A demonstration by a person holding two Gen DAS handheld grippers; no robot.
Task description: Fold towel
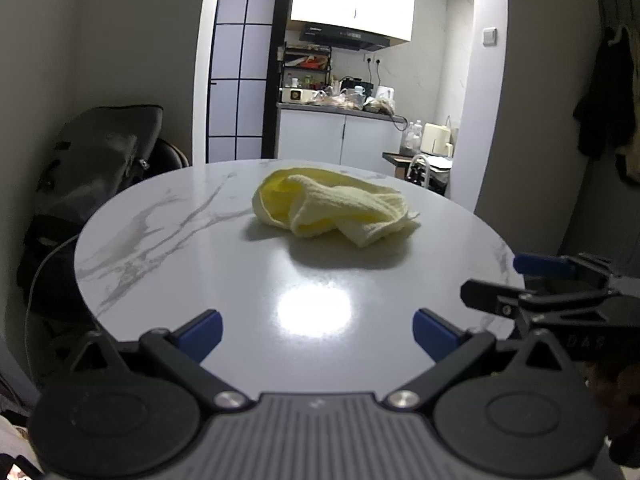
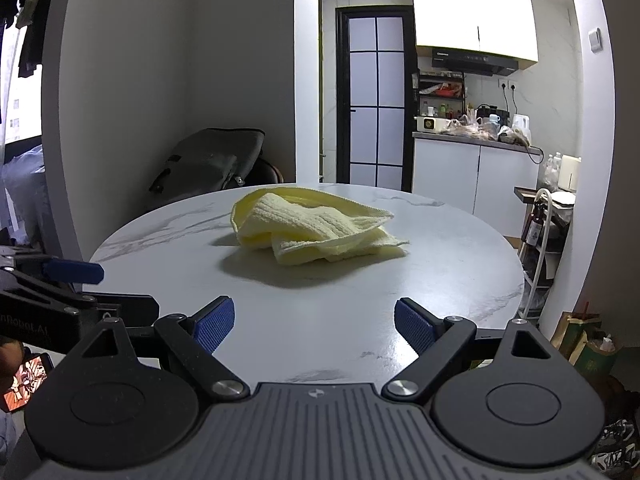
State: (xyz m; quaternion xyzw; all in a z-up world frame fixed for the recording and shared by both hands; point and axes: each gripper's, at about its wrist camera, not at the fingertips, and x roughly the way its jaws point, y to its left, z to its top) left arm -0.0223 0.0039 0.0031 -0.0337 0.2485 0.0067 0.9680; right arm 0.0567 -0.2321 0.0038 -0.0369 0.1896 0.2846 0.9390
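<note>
Left wrist view: a crumpled yellow towel (image 1: 334,208) lies mid-tabletop (image 1: 160,240) — left gripper (image 1: 318,334) and right gripper (image 2: 314,326) jaws both spread wide, empty.

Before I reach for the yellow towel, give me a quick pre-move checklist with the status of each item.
1. Left tongs open, nothing between them: ok.
2. Right tongs open, nothing between them: ok.
3. Towel spread flat for folding: not ok, it lies crumpled in a heap.
4. Towel fully on the round table: ok.
5. Bare tabletop between both tongs and the towel: ok.
6. A free corner to pinch: cannot tell.
</note>
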